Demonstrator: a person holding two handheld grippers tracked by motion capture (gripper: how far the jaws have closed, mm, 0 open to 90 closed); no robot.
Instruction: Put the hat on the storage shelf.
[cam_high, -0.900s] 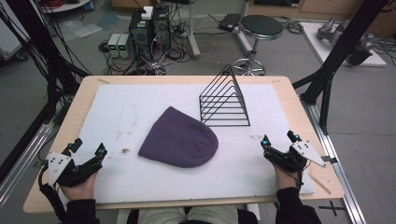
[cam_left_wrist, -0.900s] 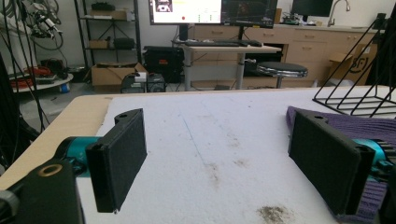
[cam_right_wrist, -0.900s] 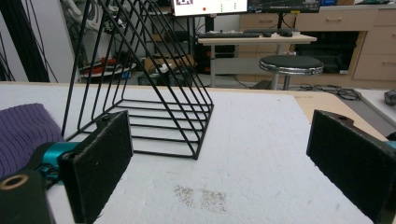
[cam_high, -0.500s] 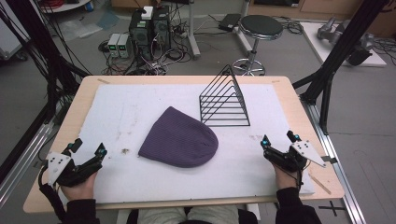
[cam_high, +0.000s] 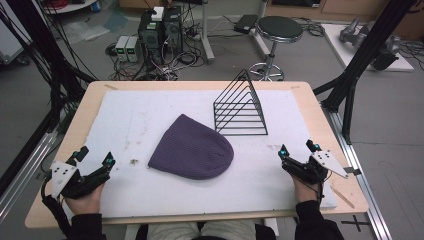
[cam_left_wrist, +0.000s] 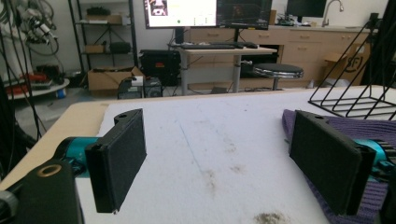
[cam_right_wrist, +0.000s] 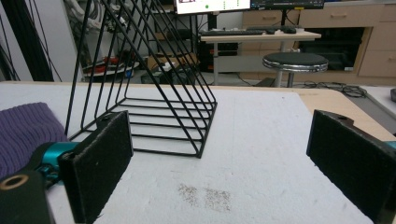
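Nothing has really moved since the earlier frames: both hands sit parked at the near corners of the desk, same as before. The left hand-held gripper has its jaws spread wide with nothing between them, and the right hand-held gripper is spread and empty too.

The purple beanie lies flat on the white mat in the middle, well apart from both grippers, though in the left gripper view its edge shows right behind one jaw. The black wire rack stands upright just behind the beanie, toward the right.

My guess is this is the very start, a rest pose before any reach. The next move probably calls for one gripper to come in low and pinch the knit edge. Soft fabric like that will bunch, so a grab near the brim seems safest.
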